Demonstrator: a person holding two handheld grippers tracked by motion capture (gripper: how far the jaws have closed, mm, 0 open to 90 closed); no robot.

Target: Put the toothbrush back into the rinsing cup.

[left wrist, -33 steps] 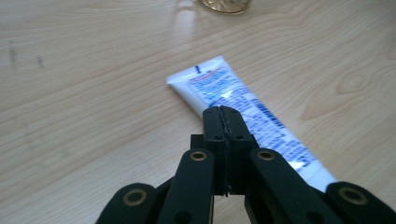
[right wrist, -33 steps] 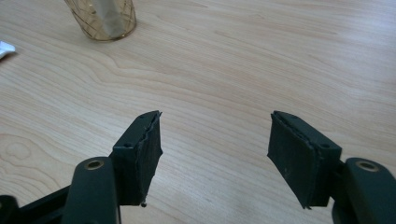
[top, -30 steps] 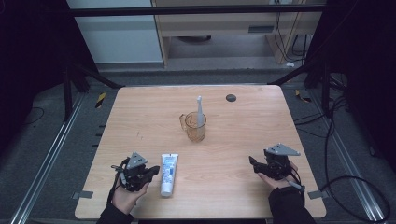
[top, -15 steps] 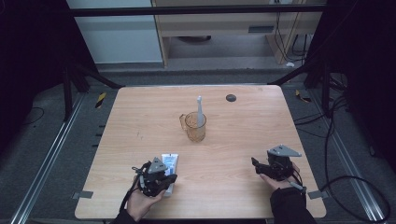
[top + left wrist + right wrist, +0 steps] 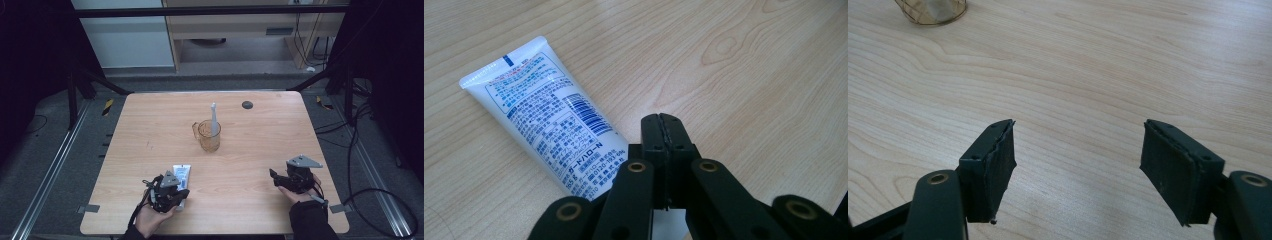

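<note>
Item one, the largest: a square light-wood table (image 5: 150, 130) with rounded corners, which I am looking down on from the high view.

Item two: my two black two-jaw grippers, each sitting in a hand near the front edge of the table. I am keeping the left gripper (image 5: 663, 131) pressed fully together, its two pads meeting flat with nothing between them; in the left gripper view its tip is hovering just above the lower end of the tube, and I cannot tell whether it is touching. I am holding the right gripper (image 5: 1078, 157) wide apart over bare wood, well away from everything, with nothing between its pads.

Item three: an amber see-through plastic mug (image 5: 209, 135) with a handle, standing upright near the middle of the table.

Item four: a white soft plastic tube with blue print (image 5: 549, 112), lying flat on the table at the front left, its crimped end pointing away from my left hand toward the mug.

Item five: a pale toothbrush (image 5: 213, 119), standing upright inside the mug.

Item six: a small dark round disc (image 5: 247, 104), lying near the far edge.
</note>
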